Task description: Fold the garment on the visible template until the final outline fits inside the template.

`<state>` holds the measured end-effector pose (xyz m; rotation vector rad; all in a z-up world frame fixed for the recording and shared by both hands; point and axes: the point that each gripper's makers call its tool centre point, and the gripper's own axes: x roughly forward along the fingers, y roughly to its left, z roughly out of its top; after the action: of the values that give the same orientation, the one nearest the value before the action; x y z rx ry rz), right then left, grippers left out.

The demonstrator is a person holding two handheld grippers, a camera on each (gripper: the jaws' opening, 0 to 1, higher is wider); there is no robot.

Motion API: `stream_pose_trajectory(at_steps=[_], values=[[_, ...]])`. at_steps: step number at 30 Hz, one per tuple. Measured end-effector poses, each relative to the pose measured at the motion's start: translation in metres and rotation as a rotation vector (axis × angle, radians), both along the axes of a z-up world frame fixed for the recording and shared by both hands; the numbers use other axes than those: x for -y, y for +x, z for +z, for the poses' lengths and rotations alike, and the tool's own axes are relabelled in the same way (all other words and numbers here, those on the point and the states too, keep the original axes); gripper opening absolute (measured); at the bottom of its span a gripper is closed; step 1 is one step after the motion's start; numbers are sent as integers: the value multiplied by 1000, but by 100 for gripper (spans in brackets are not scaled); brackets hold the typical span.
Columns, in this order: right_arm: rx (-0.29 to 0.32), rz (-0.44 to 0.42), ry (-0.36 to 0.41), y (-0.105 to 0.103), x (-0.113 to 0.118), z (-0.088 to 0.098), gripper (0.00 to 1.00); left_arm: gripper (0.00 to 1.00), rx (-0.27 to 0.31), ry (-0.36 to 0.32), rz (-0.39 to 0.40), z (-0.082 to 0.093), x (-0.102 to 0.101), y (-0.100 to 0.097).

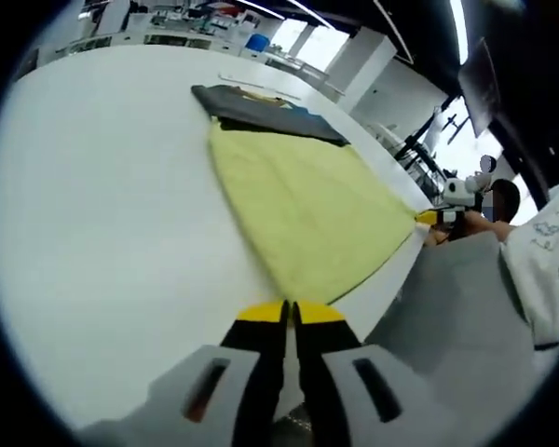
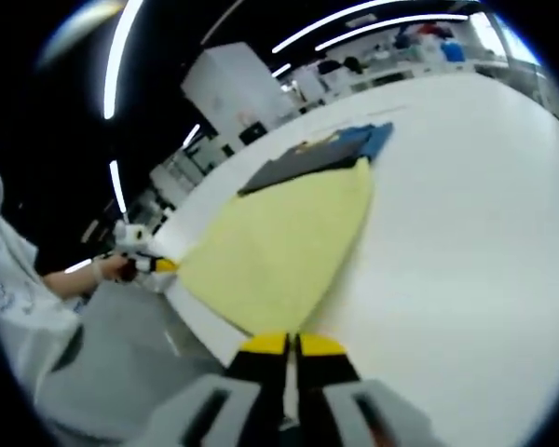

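One yellow garment [image 1: 307,209] lies mid-frame on the white table [image 1: 102,233], its far end over a dark template [image 1: 261,107]. Both grippers, left [image 1: 291,312] and right [image 2: 292,342], pinch its near corners shut. Soft, light cloth; it likely needs corner holds.

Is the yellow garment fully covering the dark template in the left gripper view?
No: the yellow garment covers only the near part, and the dark template shows beyond its far edge.
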<state>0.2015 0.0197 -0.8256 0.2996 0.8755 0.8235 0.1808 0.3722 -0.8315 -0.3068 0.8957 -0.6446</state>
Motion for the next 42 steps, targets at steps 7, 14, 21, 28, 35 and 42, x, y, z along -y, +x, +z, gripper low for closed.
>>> stream_pose_trajectory(at_steps=[7,14,21,28,35,42], values=[[-9,23,9,-15,6,9,0,0,-47,-71,-7,7,4,-15],[-27,26,33,-34,11,25,0,0,-35,-113,-65,30,10,-24],[-77,21,37,-46,20,27,0,0,-51,-171,-73,59,28,-41],[-110,22,43,-47,23,29,0,0,-46,-169,-79,63,33,-37],[-15,-54,109,0,18,68,0,0,70,-205,-21,93,31,8],[68,-103,171,66,9,101,0,0,192,-179,87,113,22,81]])
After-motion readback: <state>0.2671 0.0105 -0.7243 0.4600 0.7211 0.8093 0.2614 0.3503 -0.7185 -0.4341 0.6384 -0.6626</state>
